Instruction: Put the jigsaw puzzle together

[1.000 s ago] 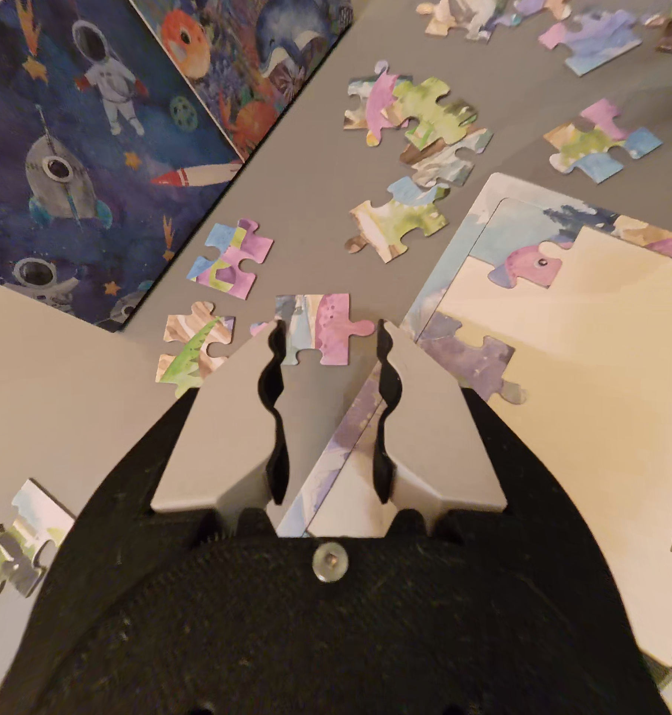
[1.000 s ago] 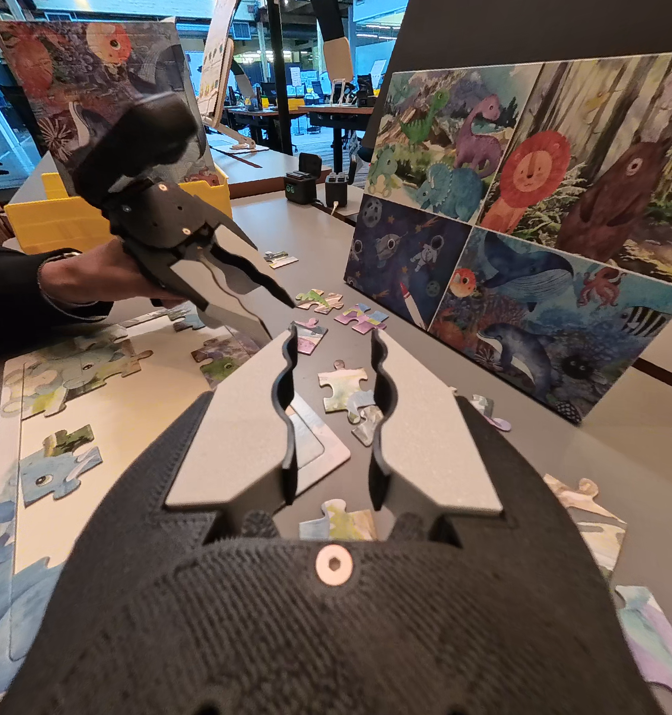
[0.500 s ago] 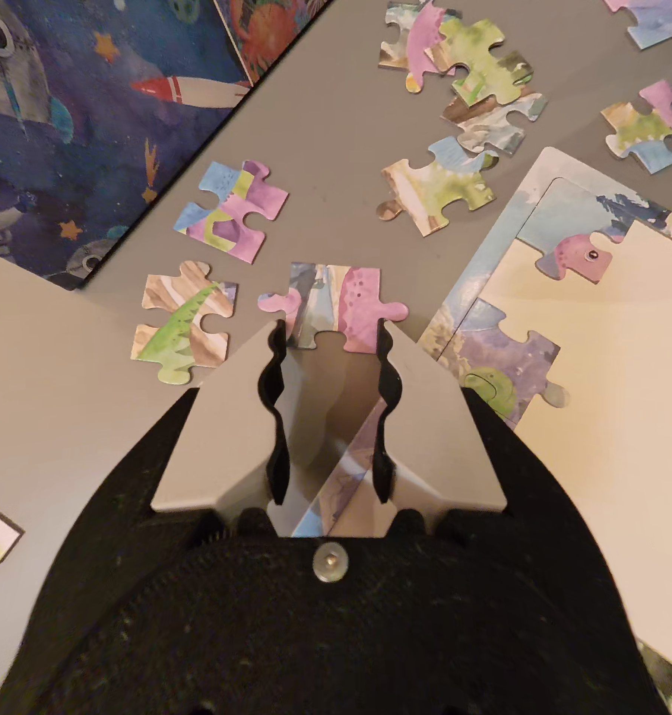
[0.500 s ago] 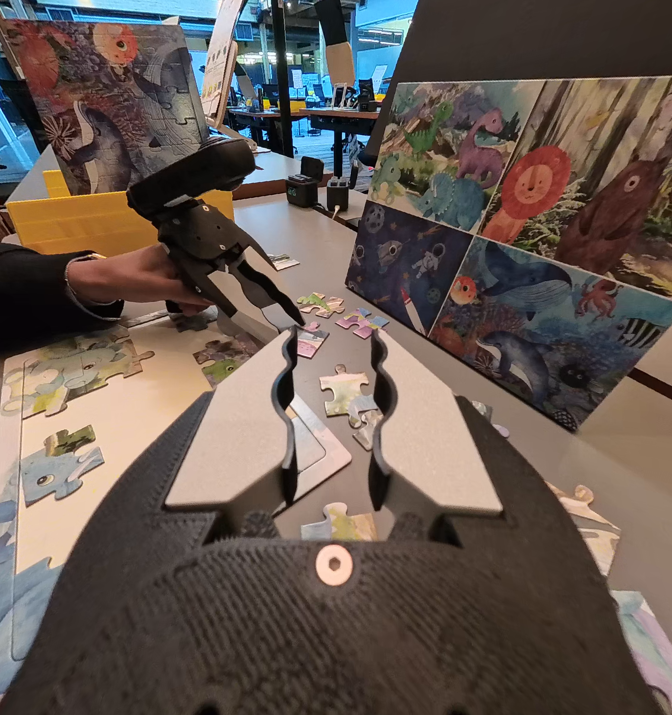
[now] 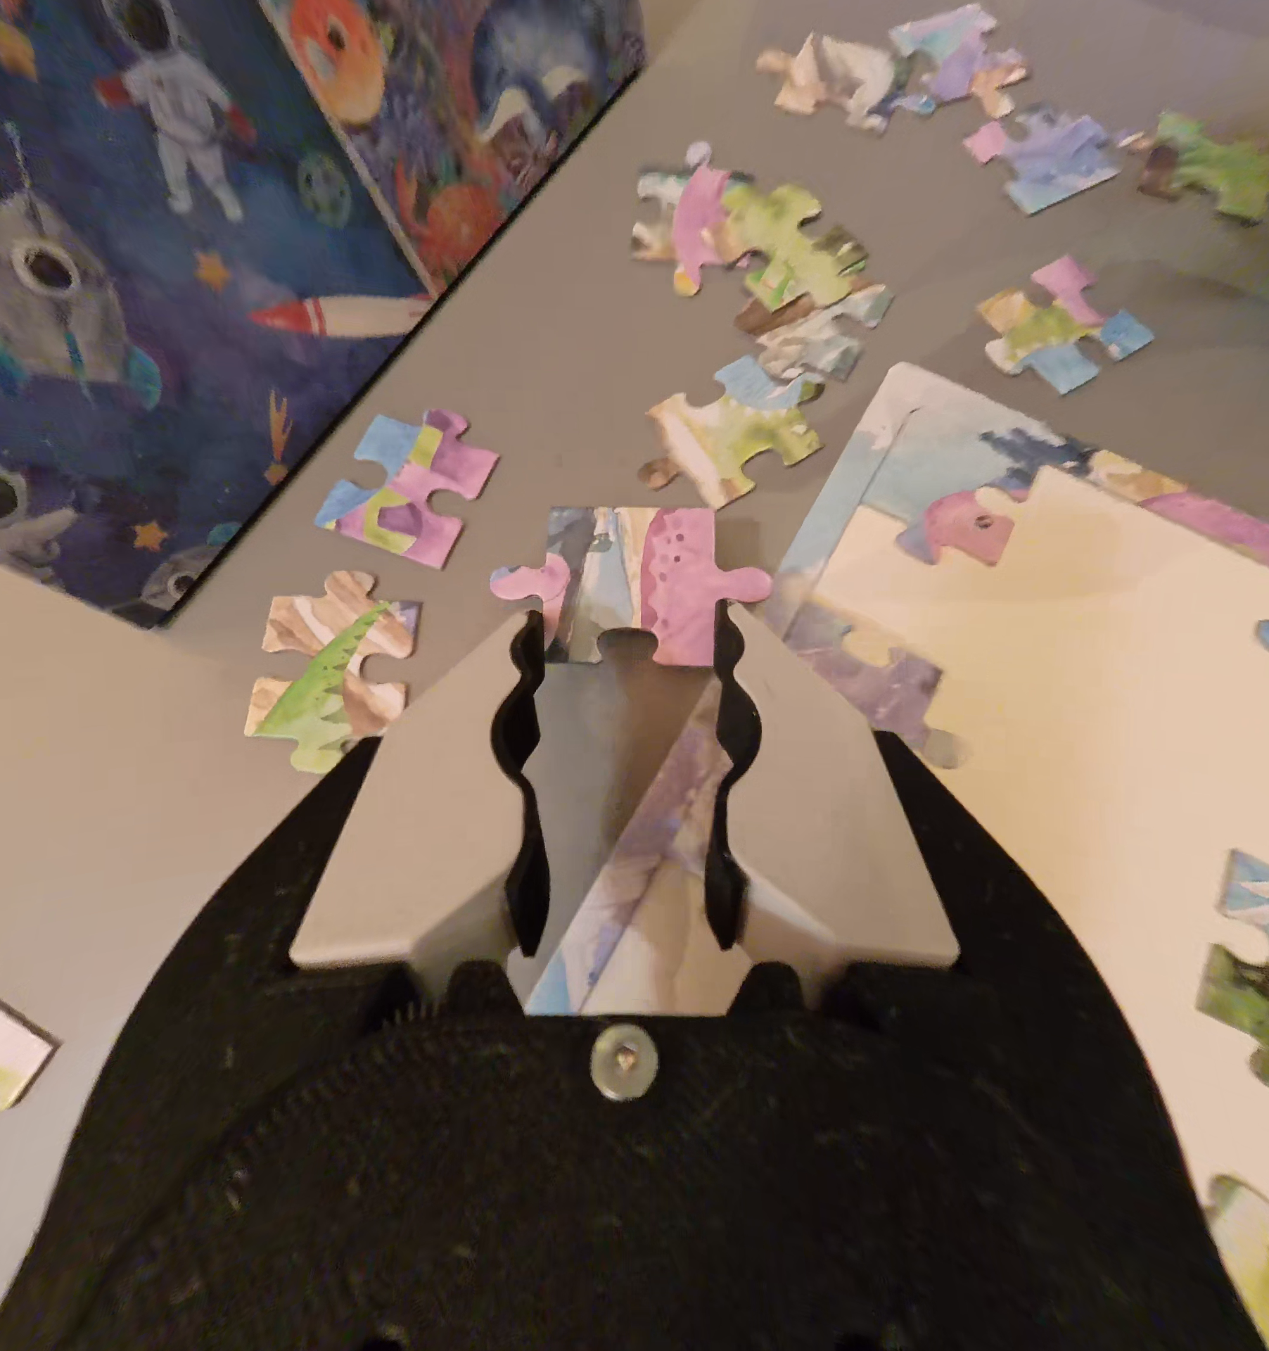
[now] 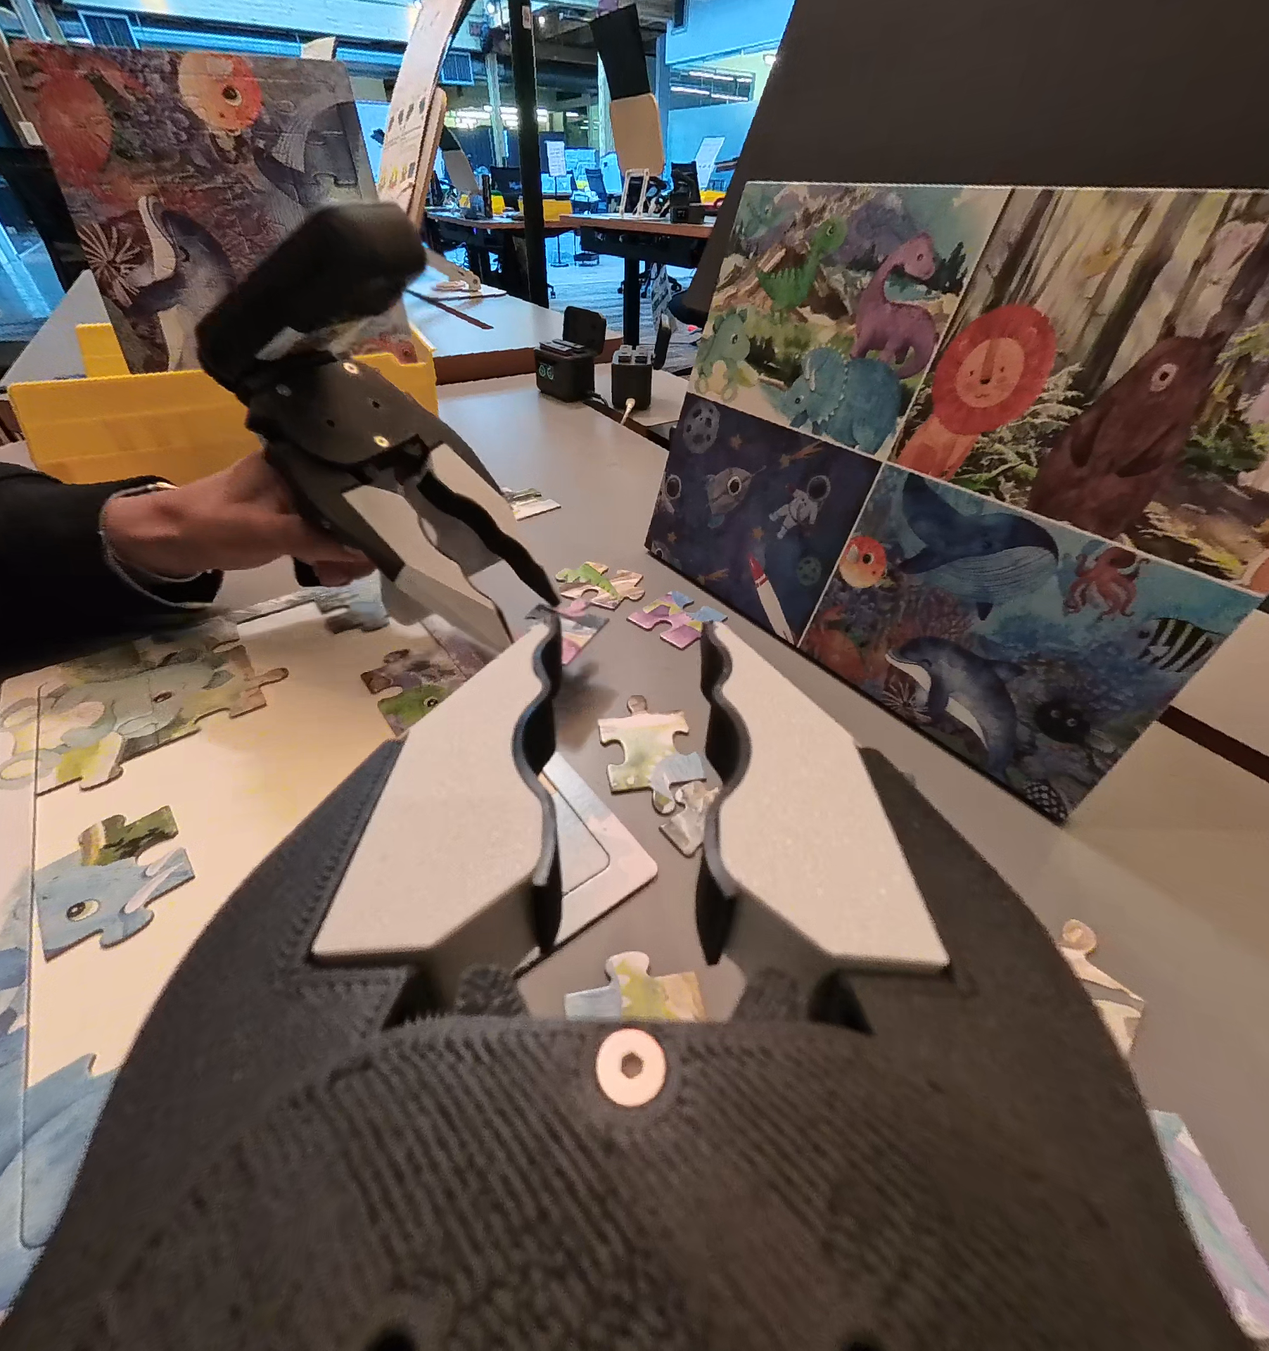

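Jigsaw puzzle: tray lies flat on the grey table, mostly unfilled, with a few pieces seated along its edges, among them a pink dinosaur-head piece near the top corner. Loose pieces scattered on the table beyond the tray. Left gripper angled down, its tips at a pink-and-blue piece just outside the tray's corner; jaws spread either side of the piece, and whether they touch it cannot be told. Right gripper held above the table, jaws spread, nothing between them. Reference picture board stands upright behind the loose pieces
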A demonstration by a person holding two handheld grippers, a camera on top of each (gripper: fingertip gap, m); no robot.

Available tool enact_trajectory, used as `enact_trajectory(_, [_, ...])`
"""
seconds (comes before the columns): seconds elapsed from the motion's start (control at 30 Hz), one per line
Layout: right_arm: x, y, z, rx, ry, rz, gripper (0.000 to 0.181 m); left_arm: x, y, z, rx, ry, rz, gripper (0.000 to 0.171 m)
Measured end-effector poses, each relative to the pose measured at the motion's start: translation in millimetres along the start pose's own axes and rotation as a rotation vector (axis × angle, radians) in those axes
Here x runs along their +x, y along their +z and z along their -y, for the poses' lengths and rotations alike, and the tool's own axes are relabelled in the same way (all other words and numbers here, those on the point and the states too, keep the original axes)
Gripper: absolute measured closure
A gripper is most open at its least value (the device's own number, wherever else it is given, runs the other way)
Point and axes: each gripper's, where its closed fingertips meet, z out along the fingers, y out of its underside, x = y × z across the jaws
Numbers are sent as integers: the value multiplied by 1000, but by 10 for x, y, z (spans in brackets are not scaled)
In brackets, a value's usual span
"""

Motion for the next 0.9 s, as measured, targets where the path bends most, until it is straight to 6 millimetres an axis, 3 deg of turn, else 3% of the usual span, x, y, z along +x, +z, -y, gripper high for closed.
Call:
enact_trajectory(0.07, [11,-11,11,4,0,-4,145,202,-42,125,44,26,-55,126])
enact_trajectory(0.17, [31,-27,21,10,4,-10,145,700,-45,270,84,98,-196,125])
enact_trajectory(0.27, [27,-36,37,17,7,-8,145,1119,32,251,48,213,-260,125])
enact_trajectory(0.37, [13,-38,53,20,0,-7,145,1384,142,160,-5,298,-291,125])
enact_trajectory(0.57, [-15,-64,118,38,-10,-5,145,1482,323,-3,-81,327,-316,125])
enact_trajectory(0.9, [-66,-64,147,43,-14,9,144,1432,330,-22,-85,309,-318,124])
